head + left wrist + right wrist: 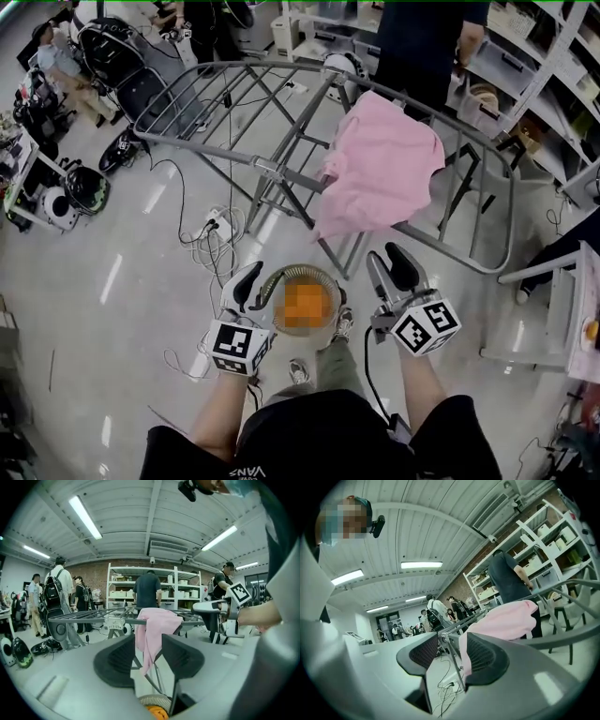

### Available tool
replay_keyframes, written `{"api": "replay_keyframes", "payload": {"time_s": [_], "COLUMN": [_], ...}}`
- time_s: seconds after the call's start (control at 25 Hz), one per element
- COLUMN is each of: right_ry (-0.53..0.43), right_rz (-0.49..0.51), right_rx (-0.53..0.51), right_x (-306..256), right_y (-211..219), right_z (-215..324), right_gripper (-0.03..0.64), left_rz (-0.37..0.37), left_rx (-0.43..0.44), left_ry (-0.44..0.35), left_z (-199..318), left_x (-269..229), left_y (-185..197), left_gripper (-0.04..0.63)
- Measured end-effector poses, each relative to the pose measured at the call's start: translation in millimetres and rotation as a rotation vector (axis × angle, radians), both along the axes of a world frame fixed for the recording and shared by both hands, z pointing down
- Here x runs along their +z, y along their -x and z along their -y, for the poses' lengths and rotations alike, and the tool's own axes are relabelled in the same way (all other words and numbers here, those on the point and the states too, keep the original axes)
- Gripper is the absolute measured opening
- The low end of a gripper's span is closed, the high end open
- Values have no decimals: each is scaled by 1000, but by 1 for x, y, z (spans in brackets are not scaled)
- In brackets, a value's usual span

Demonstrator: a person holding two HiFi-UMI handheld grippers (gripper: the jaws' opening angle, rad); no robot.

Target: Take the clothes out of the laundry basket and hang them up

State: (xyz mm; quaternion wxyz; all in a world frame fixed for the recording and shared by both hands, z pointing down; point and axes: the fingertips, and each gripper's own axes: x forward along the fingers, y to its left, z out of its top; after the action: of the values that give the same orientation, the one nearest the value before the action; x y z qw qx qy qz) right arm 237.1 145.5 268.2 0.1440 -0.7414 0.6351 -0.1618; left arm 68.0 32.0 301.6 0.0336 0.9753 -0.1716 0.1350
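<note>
A pink cloth [380,169] [154,630] [506,620] hangs over the right part of the grey metal drying rack [244,122] [89,615]. Below it on the floor stands a round laundry basket [302,302] with orange clothing inside, and its rim [154,700] shows low in the left gripper view. My left gripper [251,286] [149,660] hovers open just left of the basket, nothing between its jaws. My right gripper [394,272] [449,654] is open and empty to the basket's right, below the pink cloth. It also shows at the right of the left gripper view [220,611].
A power strip with tangled cables [217,230] lies on the floor under the rack. Storage shelves [534,66] line the right side, and a white table [572,309] stands at the right edge. A person [422,37] stands behind the rack; others stand farther back [61,597].
</note>
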Motion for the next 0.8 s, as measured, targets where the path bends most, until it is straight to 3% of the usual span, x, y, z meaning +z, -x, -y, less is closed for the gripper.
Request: {"api": "replay_keyframes", "payload": {"time_s": [0.2,0.36,0.8], "right_ry": [63,170,489], "right_rz": [0,-6,19], "right_rx": [-4,-21,-195], "right_x": [31,65,206], "right_y": [53,90,131], "right_z": [-10,-18,-11], "right_gripper": [186,186,184], "left_rz": [5,39,122], "left_rx": [5,16,-77], "left_ry": [36,90,239], "left_z": [-13,-24,-30], "left_x": [24,56,176], "left_y": [47,81,125], "left_gripper": [149,149,149]}}
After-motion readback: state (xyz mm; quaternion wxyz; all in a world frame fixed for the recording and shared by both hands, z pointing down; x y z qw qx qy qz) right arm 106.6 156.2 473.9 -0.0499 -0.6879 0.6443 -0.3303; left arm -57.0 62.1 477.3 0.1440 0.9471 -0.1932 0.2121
